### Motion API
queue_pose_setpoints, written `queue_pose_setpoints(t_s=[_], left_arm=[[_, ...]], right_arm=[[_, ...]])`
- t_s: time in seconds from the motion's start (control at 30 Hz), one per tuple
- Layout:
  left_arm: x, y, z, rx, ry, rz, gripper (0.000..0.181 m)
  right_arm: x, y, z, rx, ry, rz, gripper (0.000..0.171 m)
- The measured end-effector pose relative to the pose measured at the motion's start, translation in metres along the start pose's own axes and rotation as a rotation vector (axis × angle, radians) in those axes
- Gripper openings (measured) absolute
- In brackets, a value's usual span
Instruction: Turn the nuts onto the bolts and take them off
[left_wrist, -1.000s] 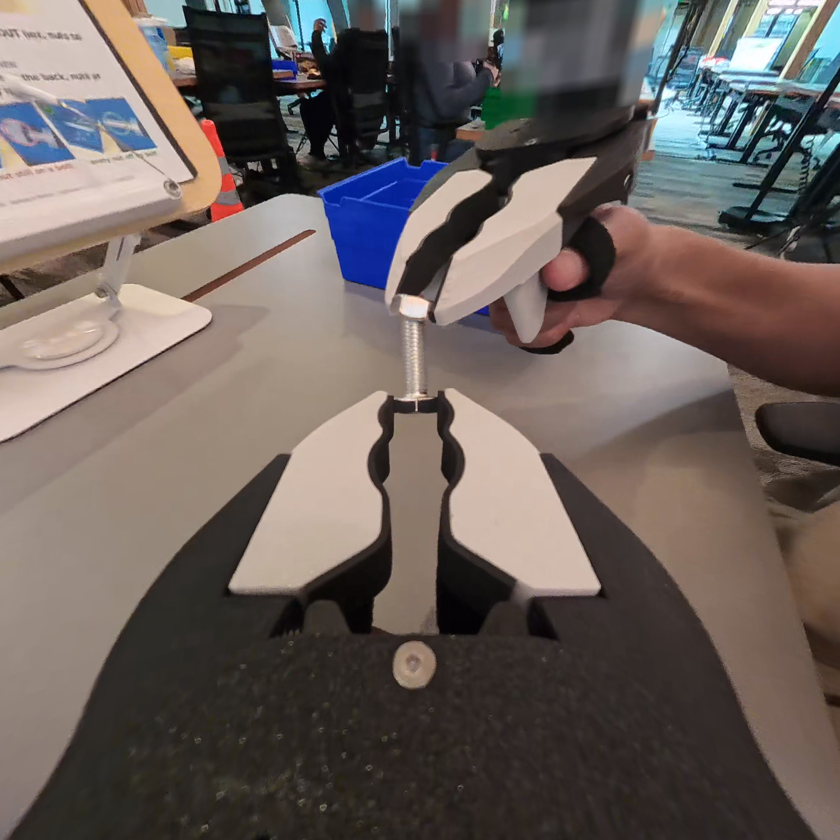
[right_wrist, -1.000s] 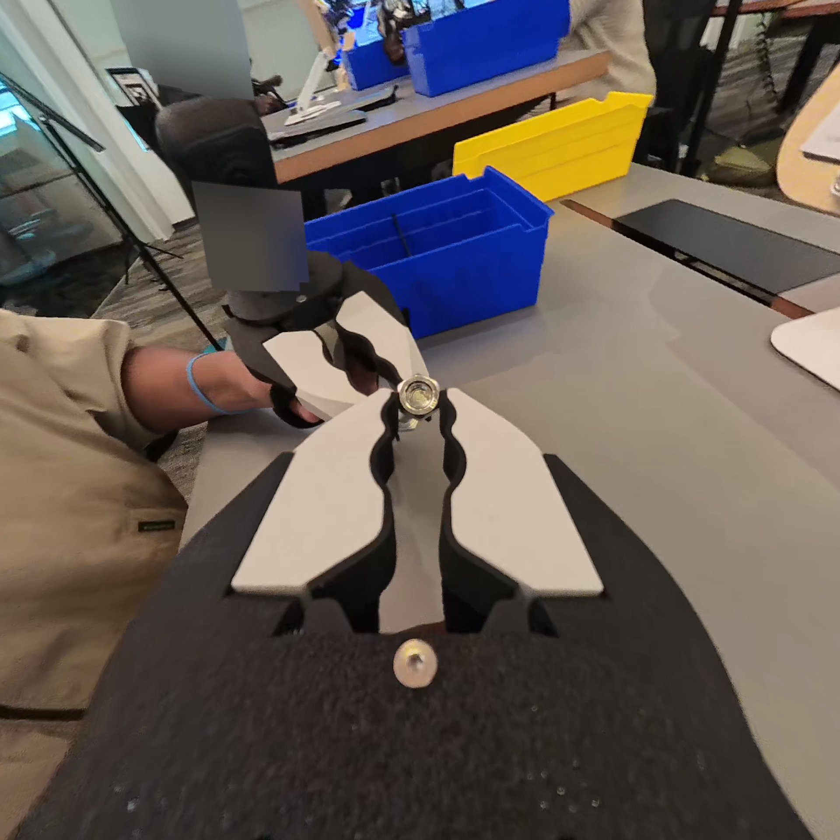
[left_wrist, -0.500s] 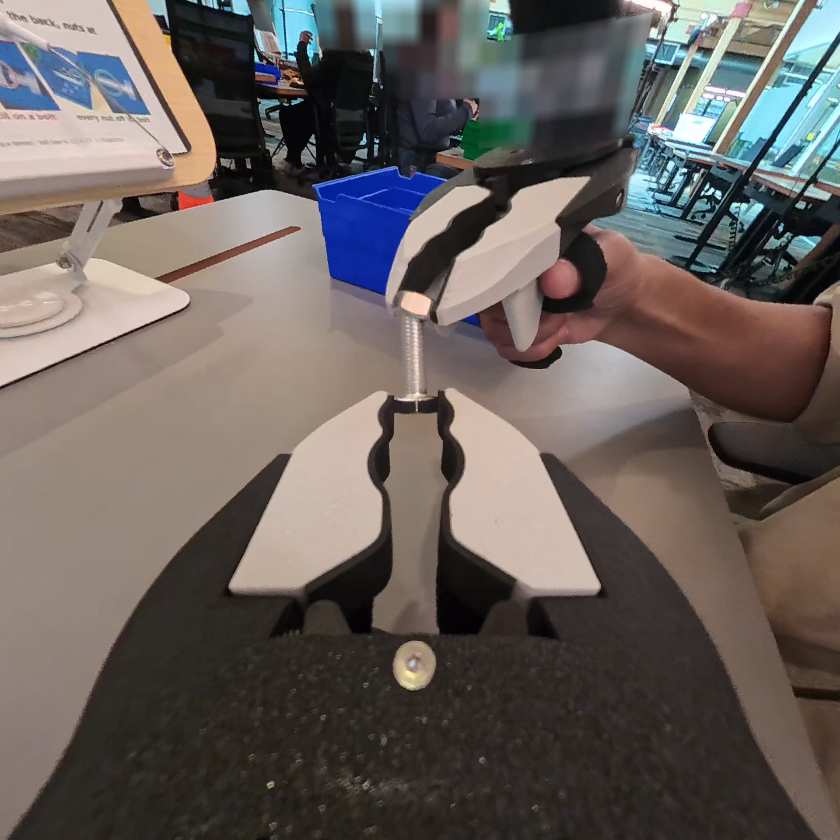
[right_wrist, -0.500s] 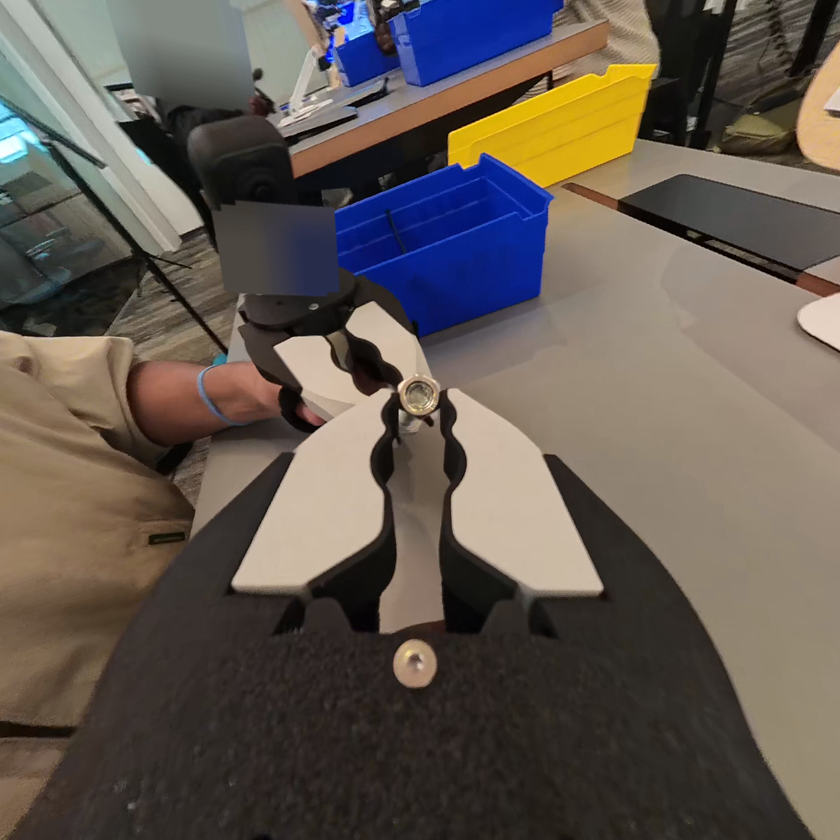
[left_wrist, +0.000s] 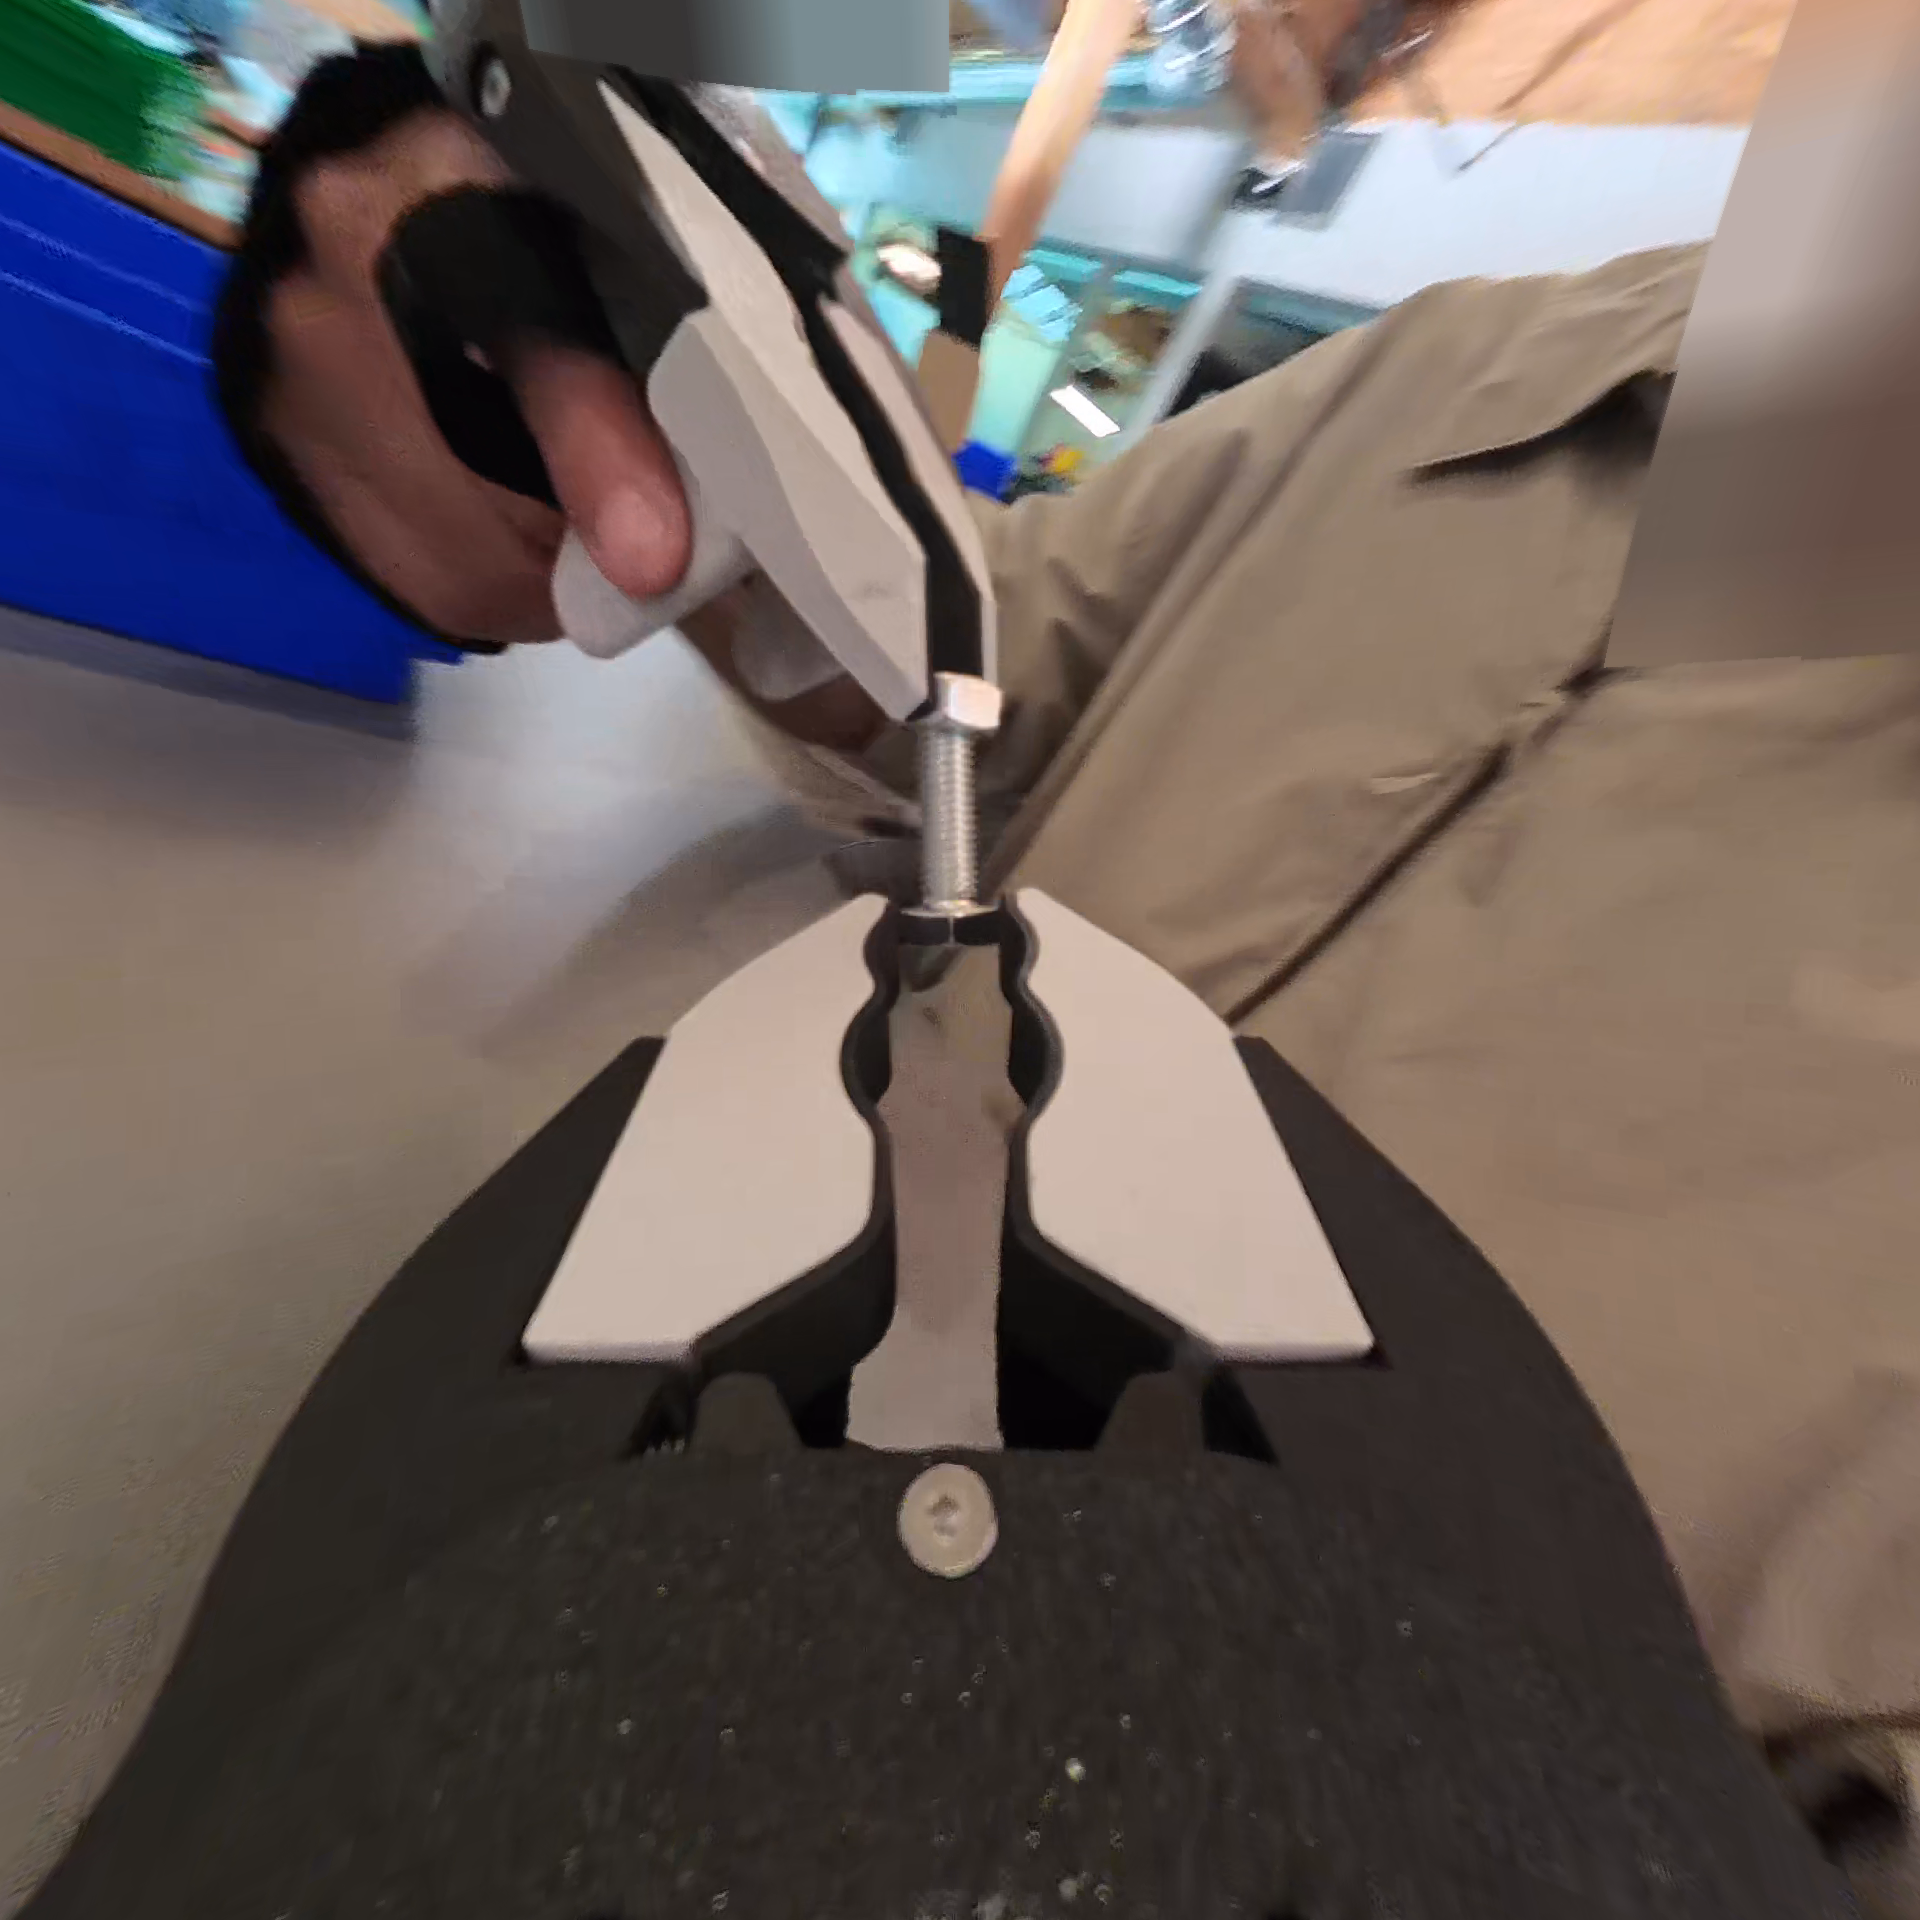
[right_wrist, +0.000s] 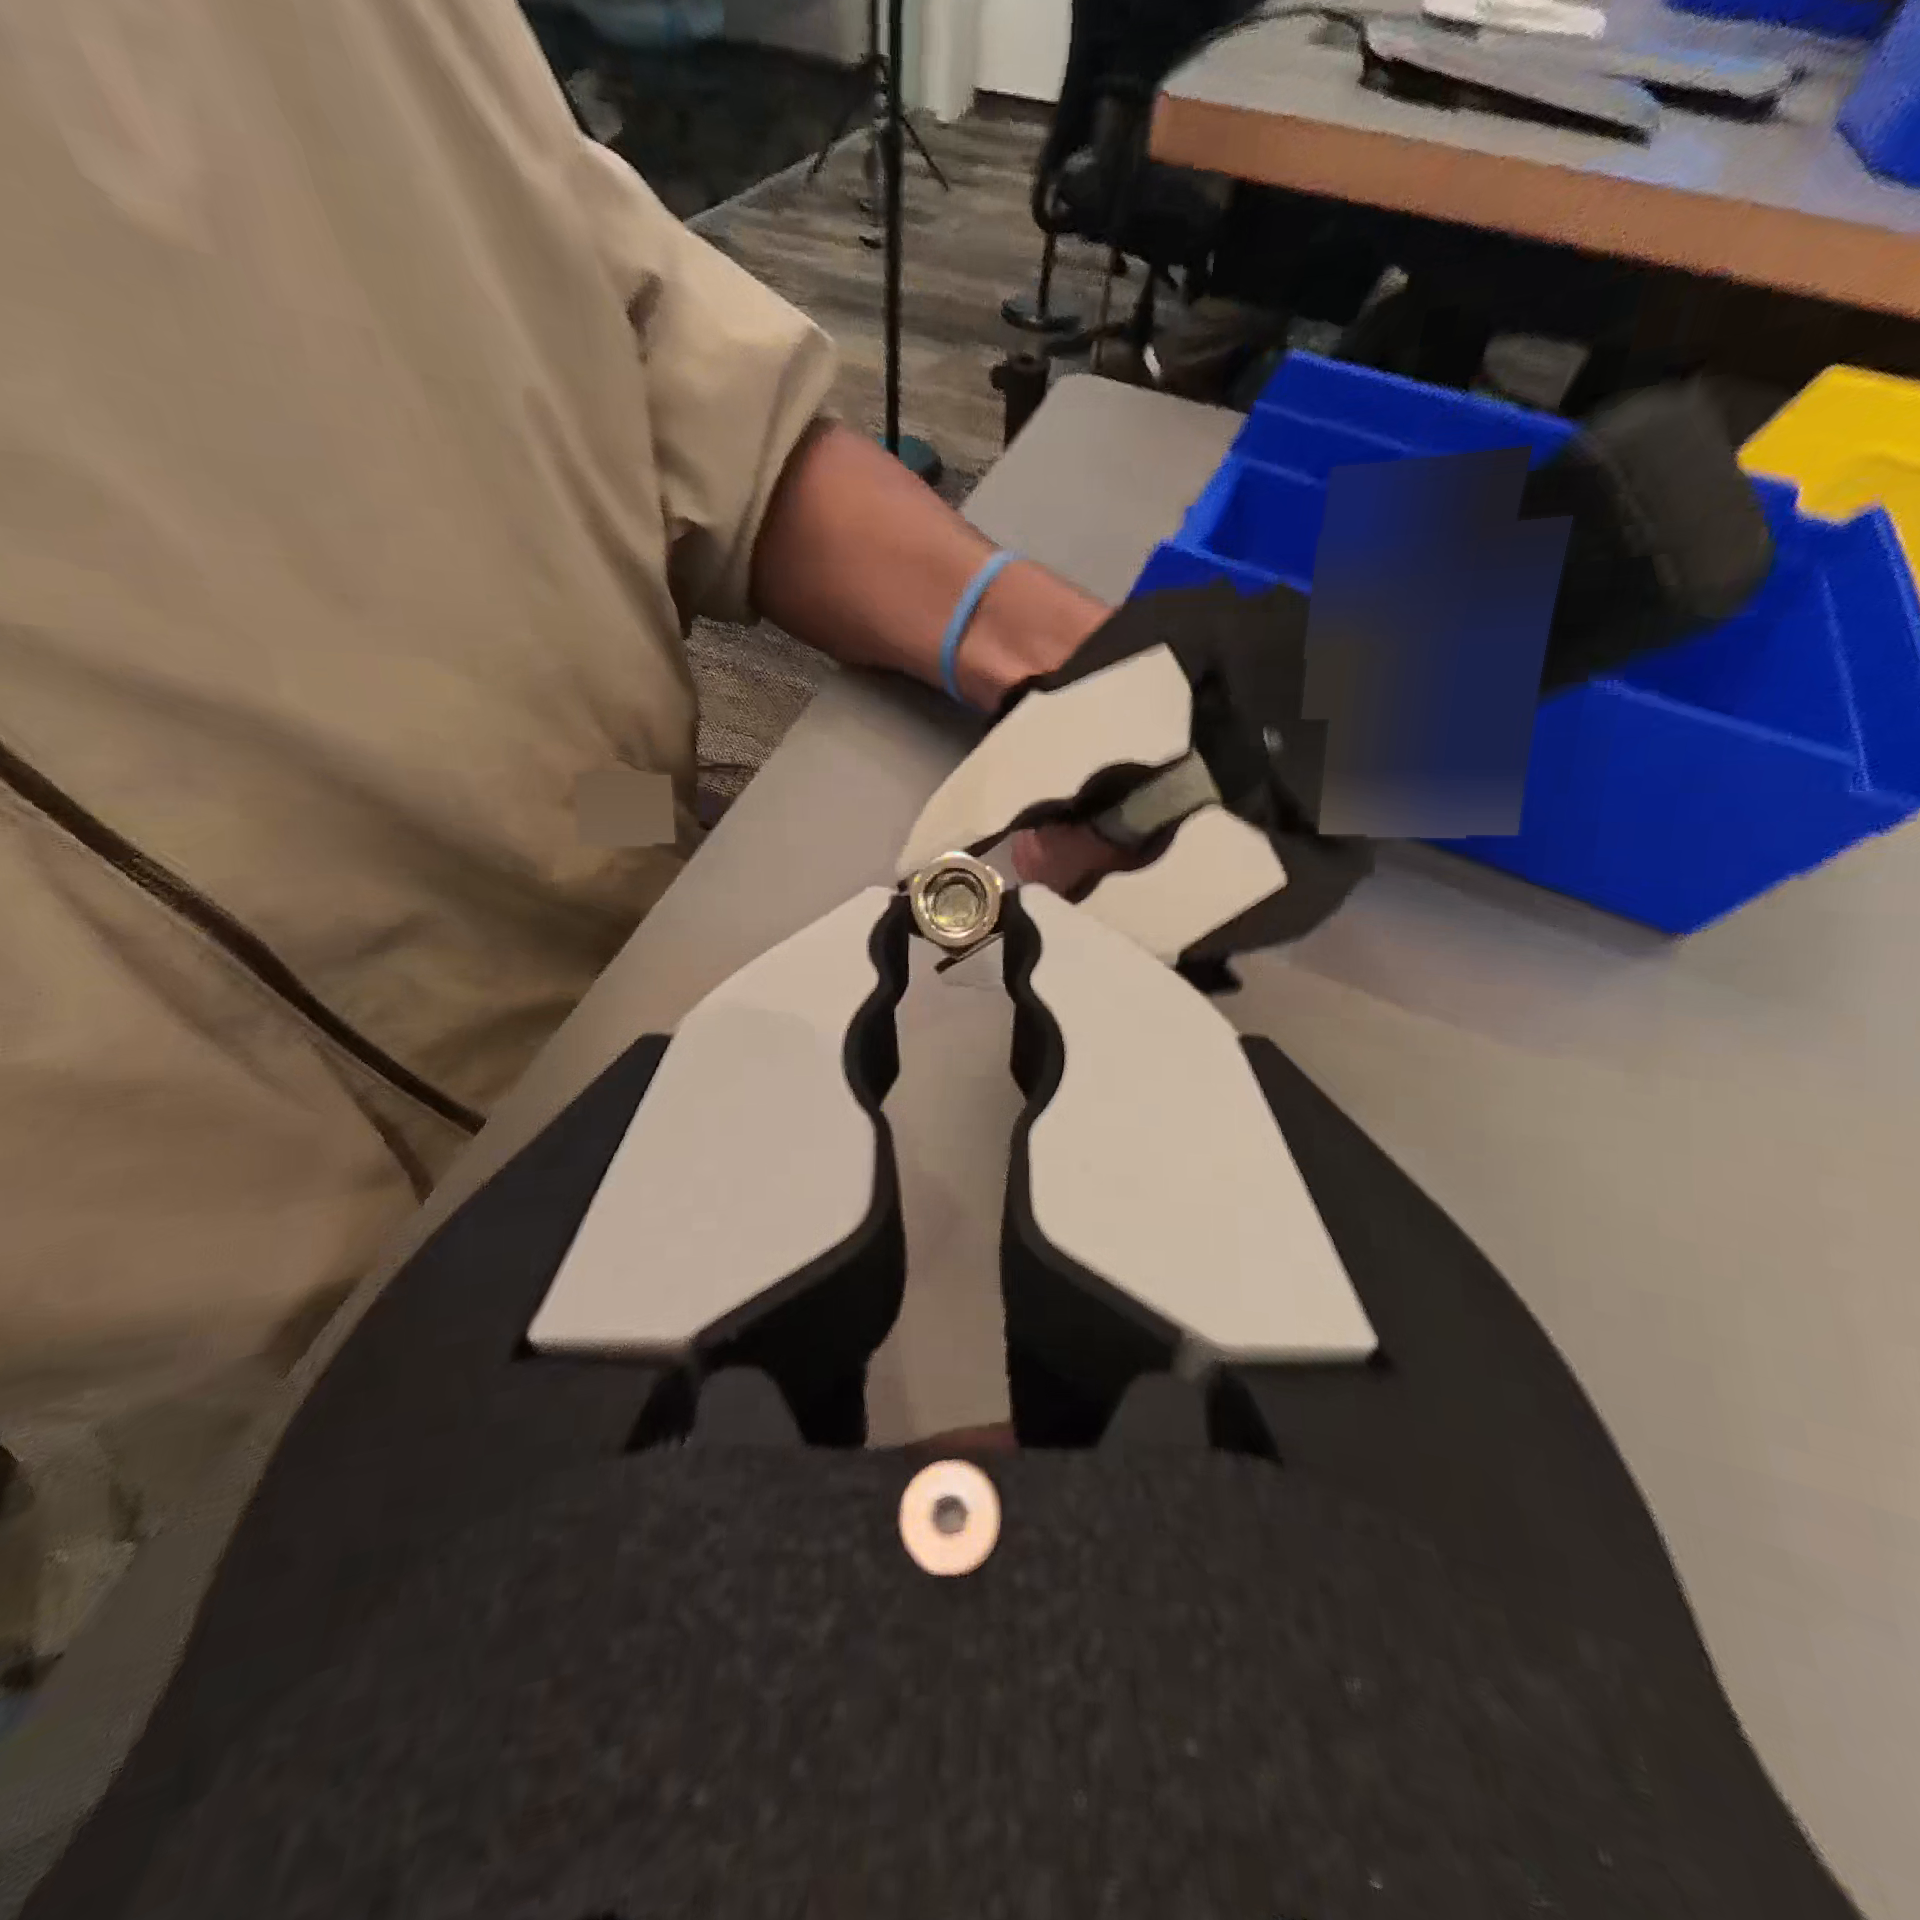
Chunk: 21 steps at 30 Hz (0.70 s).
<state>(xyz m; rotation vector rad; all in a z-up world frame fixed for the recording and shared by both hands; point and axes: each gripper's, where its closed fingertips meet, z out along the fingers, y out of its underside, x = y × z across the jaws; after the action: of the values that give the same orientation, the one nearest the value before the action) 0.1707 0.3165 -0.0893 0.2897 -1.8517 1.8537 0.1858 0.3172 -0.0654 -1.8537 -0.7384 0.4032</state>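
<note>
The left gripper (left_wrist: 951, 920) has its jaws pinched on a nut (left_wrist: 949, 924) at the very tips, just above the middle of the left wrist view. A bolt (left_wrist: 948, 821) rises straight up from that nut, its threaded shaft bare between the two tools. Its hexagonal head (left_wrist: 966, 701) is clamped in the tips of the right gripper (left_wrist: 951, 691), which slants down from the upper left of the frame, held by a hand (left_wrist: 416, 416).

In the right wrist view the right gripper (right_wrist: 954, 914) sits at centre with its jaws closed on the bolt head (right_wrist: 954, 902), seen end-on. The left gripper (right_wrist: 935, 842) reaches in from the right, meeting the bolt just behind the head.

Beyond them, a grey table (right_wrist: 1558, 1091) fills the right side, with a blue bin (right_wrist: 1714, 810) at the upper right and a yellow bin (right_wrist: 1839, 436) behind it. A tan jacket (right_wrist: 312, 623) covers the left of that frame.
</note>
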Motion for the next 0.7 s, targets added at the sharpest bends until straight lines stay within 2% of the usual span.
queue_pose_setpoints(t_s=[0.1, 0.2, 0.7], left_arm=[[0.013, -0.003, 0.002, 0.046, 0.122, -0.039, 0.017], [0.008, -0.006, 0.001, 0.066, 0.089, -0.022, 0.017], [-0.065, -0.019, -0.025, -0.021, -0.709, 0.31, 0.017]], right_arm=[[-0.006, -0.011, 0.003, 0.017, -0.022, -0.06, 0.017], [-0.002, -0.01, 0.001, 0.014, 0.001, -0.043, 0.017], [0.051, 0.027, -0.023, 0.097, 0.26, 0.304, 0.017]])
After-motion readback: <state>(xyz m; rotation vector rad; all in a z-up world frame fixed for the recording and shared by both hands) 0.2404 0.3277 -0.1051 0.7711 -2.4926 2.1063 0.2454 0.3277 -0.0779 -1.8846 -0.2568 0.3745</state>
